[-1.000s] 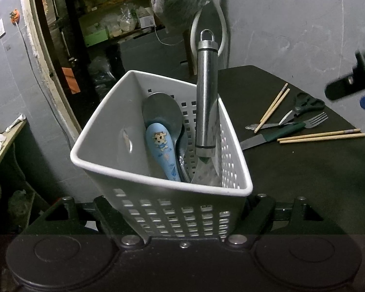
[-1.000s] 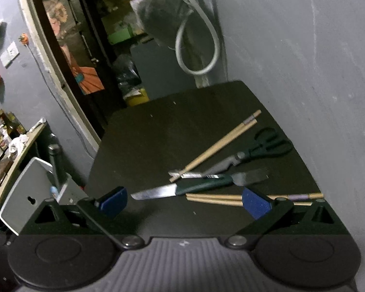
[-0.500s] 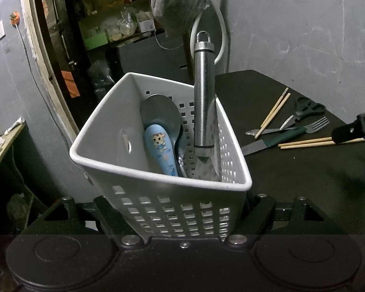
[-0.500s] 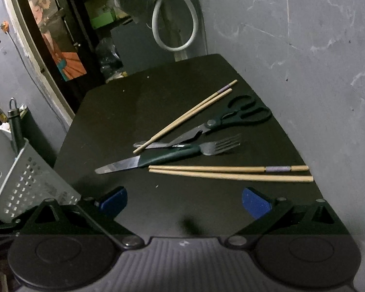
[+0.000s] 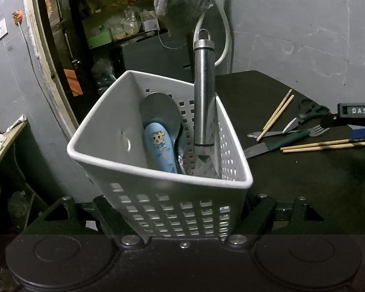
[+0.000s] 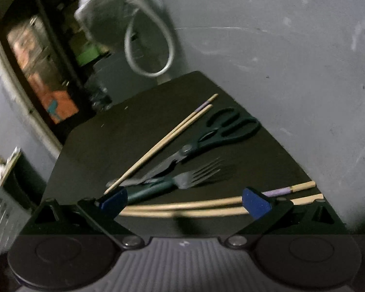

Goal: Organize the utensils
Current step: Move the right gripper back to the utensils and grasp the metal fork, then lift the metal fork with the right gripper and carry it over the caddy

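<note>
With my left gripper (image 5: 172, 209) clamped on the white basket (image 5: 163, 204) at lower centre, I should lower the wide-open, empty right gripper (image 6: 185, 203) squarely over the near chopsticks (image 6: 182, 208) at bottom centre, avoiding the fork (image 6: 197, 176).

Open right gripper (image 6: 183, 203) over chopsticks (image 6: 182, 208) beside fork (image 6: 194, 177).
</note>
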`<action>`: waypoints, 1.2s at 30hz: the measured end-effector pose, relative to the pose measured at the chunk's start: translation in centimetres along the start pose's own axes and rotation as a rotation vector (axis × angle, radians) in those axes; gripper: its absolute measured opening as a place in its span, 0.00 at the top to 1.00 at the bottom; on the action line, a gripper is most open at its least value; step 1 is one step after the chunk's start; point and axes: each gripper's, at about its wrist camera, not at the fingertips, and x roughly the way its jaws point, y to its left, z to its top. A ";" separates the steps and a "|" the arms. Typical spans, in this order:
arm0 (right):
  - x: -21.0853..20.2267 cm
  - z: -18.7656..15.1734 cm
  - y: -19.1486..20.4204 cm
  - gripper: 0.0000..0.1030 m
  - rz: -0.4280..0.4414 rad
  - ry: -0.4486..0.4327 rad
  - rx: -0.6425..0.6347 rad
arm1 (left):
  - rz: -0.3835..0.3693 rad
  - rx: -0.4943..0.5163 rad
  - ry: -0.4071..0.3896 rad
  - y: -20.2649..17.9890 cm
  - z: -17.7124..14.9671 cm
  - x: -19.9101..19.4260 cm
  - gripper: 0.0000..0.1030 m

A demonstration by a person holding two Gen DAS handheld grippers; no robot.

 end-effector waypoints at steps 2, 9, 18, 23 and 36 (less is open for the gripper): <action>0.8 0.2 -0.5 0.01 -0.007 0.004 0.013 | -0.001 0.002 0.000 -0.1 -0.1 0.0 0.21; 2.8 0.8 -1.7 0.21 0.001 -0.011 0.089 | -0.014 0.008 0.007 0.1 0.0 0.1 0.22; 4.1 0.6 -1.7 0.54 -0.002 -0.047 0.098 | -0.013 0.008 0.007 0.3 0.1 0.1 0.22; 4.3 0.7 -2.3 0.82 -0.010 -0.046 0.136 | -0.012 0.007 0.007 0.3 0.0 0.1 0.22; -1.7 1.8 -0.3 0.95 0.023 -0.179 0.046 | -0.006 -0.013 -0.024 0.1 -0.6 -0.2 0.23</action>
